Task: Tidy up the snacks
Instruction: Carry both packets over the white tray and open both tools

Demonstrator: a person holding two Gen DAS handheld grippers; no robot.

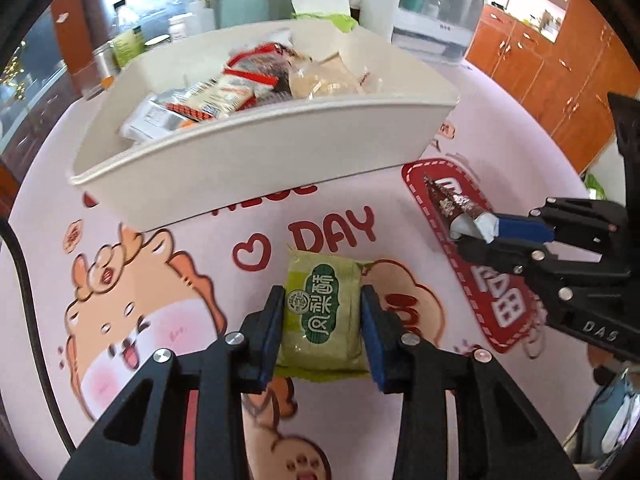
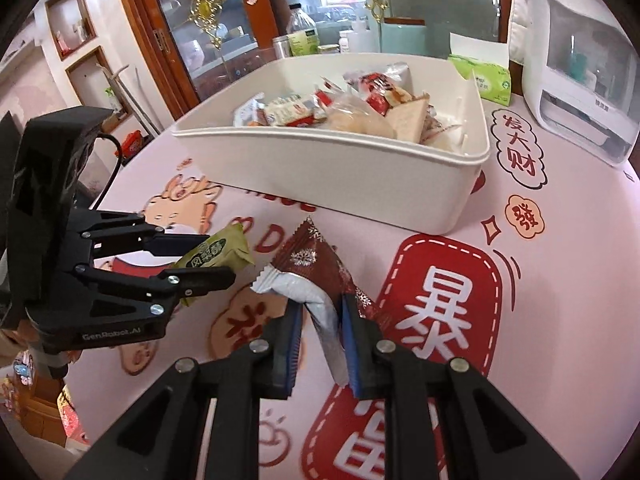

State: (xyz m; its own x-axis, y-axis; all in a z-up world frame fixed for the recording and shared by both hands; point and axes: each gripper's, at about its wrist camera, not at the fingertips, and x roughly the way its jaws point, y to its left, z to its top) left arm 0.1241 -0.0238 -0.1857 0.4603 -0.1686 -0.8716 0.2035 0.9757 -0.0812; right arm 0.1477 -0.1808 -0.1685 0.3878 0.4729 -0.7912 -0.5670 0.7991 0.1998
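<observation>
**Two snacks held short of the bin**

Left wrist view: the green pineapple-cake packet (image 1: pixel 320 312), printed 凤梨酥, is clamped by the left gripper (image 1: pixel 320 320) above the surface (image 1: pixel 400 216), near the white bin (image 1: pixel 248 160). "DAY" is readable on the mat.

Right wrist view: the red snowflake wrapper (image 2: pixel 316 264) is pinched only by its silver end in the right gripper (image 2: pixel 320 344); slippage is possible. "GenRobot.AI" is readable.

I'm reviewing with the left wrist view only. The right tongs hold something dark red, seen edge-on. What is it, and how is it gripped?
Observer: A dark red snowflake-print packet. The right tongs pinch its crumpled silver end.
Operator: And my green packet, seen from the side?
Observer: The green packet pokes out past the tips of the left tongs, tilted upward.
Operator: What is behind the bin?
Observer: A green tissue pack beside a white appliance.
</observation>
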